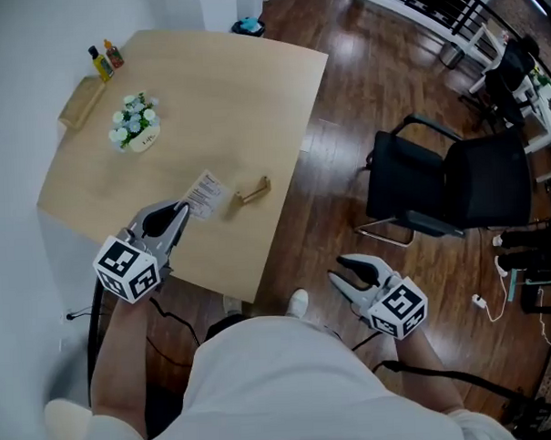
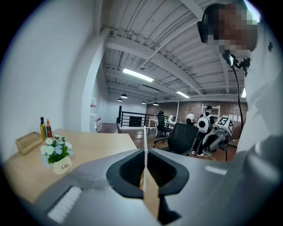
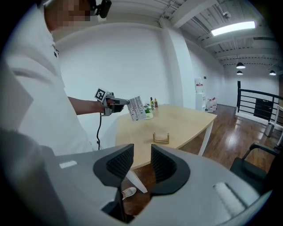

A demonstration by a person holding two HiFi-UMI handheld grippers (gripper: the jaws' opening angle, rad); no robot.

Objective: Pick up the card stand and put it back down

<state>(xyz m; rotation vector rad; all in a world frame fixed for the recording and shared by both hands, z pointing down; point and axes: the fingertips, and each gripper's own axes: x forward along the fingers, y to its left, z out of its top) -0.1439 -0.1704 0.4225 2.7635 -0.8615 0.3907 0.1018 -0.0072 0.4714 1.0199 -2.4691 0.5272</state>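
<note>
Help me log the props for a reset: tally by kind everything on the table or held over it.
Bottles: 2
Flower pot: 1
Wooden box: 1
Card stand: 1
Card, gripped in the left tongs: 1
Total: 6

The table (image 1: 252, 106) is pale wood. On it, the card stand (image 1: 253, 192) is tan, the flowers (image 1: 132, 116) white and blue; over it, the card (image 1: 204, 192) is white with dark print.
</note>
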